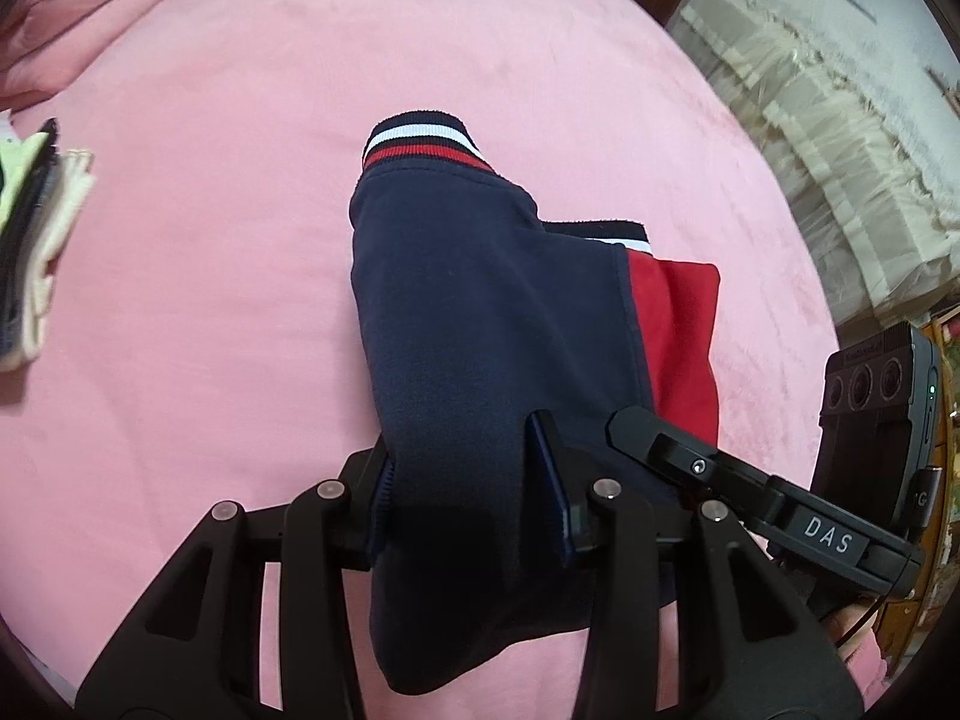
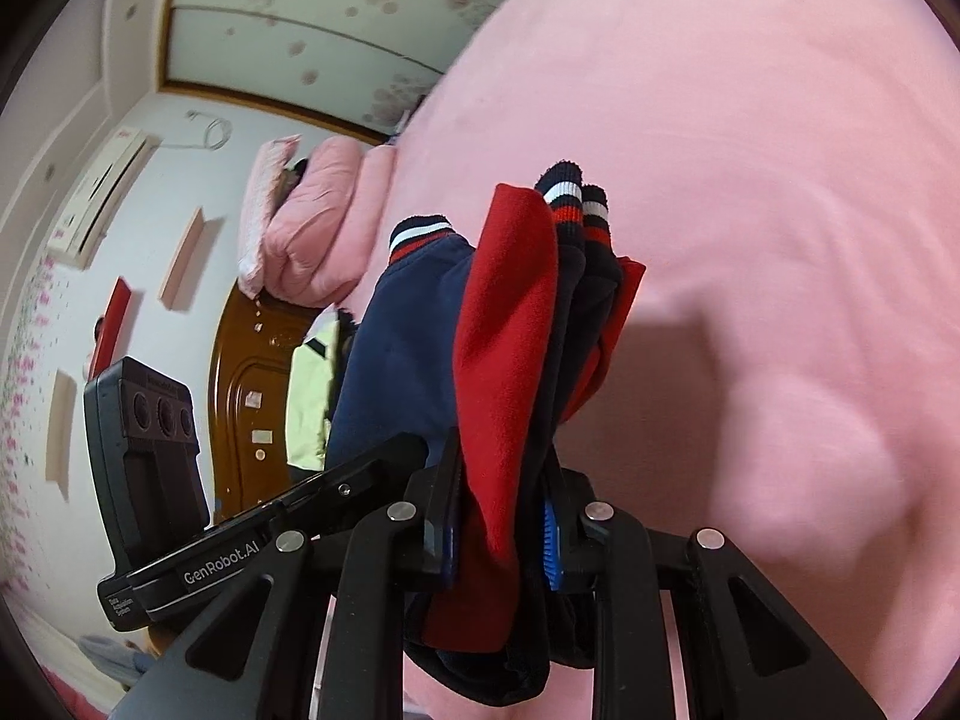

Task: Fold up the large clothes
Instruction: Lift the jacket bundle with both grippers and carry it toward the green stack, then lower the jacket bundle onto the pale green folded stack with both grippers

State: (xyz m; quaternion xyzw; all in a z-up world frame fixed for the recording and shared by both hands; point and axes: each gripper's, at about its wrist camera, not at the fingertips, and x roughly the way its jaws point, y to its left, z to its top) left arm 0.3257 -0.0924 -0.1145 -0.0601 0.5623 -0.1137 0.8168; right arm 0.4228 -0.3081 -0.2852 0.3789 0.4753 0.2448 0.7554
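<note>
A folded navy and red sweatshirt (image 1: 480, 312) with striped navy, white and red cuffs hangs over the pink bed (image 1: 210, 240). My left gripper (image 1: 465, 480) is shut on its navy part near the close edge. My right gripper (image 2: 501, 516) is shut on the red and navy layers (image 2: 510, 348), bunched between the fingers. The right gripper's body shows at the right of the left wrist view (image 1: 720, 480). The left gripper's body shows at the left of the right wrist view (image 2: 288, 504). The garment seems lifted off the bed.
A stack of folded clothes (image 1: 30, 252) lies at the bed's left edge. Pink pillows and a quilt (image 2: 312, 234) sit by the wooden headboard (image 2: 252, 372). A lace-covered piece of furniture (image 1: 828, 138) stands beyond the bed's right side.
</note>
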